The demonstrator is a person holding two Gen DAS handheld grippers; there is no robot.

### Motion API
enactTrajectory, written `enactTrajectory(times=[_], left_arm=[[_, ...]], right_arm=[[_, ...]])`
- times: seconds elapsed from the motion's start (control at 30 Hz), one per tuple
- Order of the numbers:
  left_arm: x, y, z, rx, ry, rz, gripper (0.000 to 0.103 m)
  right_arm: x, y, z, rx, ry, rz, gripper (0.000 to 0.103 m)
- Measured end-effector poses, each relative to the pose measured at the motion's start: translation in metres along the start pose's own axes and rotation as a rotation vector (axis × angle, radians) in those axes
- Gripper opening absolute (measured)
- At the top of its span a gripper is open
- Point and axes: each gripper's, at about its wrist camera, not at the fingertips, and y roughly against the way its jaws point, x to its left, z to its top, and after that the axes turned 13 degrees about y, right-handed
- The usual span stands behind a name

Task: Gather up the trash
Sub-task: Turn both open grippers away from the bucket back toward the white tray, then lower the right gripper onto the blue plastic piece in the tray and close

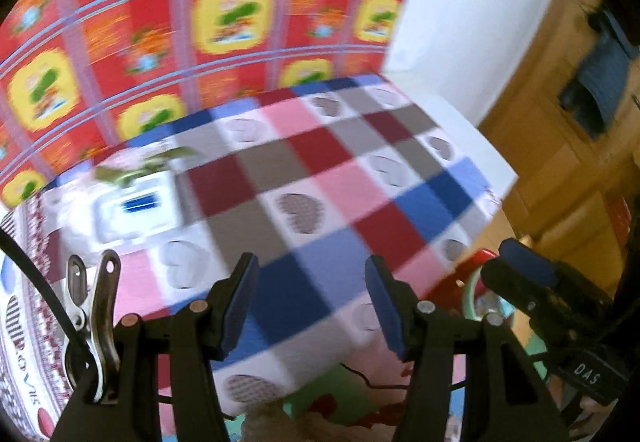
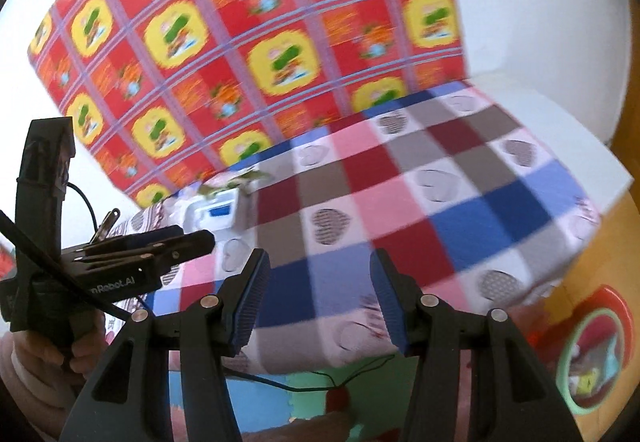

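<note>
Both views are blurred. The left hand-held gripper (image 1: 312,306) hangs over the checked cloth on the tabletop (image 1: 404,198), its blue pads apart with nothing between them. The right hand-held gripper (image 2: 318,300) is likewise apart and empty. The trash, what looks like a white packet with a blue mark (image 1: 138,204) and a greenish crumpled scrap (image 1: 148,162) touching its far side, lies at the tabletop's far left, near the red and yellow patterned sheet (image 1: 208,6). A red-rimmed bin (image 2: 596,350) sits on the floor at right

The white packet (image 1: 132,202) and greenish scrap (image 1: 140,166) on the bed are smeared by motion blur; the bin (image 2: 596,350) contents cannot be identified.
</note>
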Motion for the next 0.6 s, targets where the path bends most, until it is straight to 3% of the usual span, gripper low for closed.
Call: enactTrajectory(times=[0.33, 0.6], left_arm=[[0.121, 0.001, 0.031, -0.018, 0.123, 0.101, 0.059], [0.191, -0.007, 0.041, -0.004, 0.195, 0.129, 0.059]], right_arm=[[0.069, -0.087, 0.042, 0.085, 0.114, 0.101, 0.051], [0.108, -0.144, 0.060, 0.143, 0.190, 0.129, 0.051]])
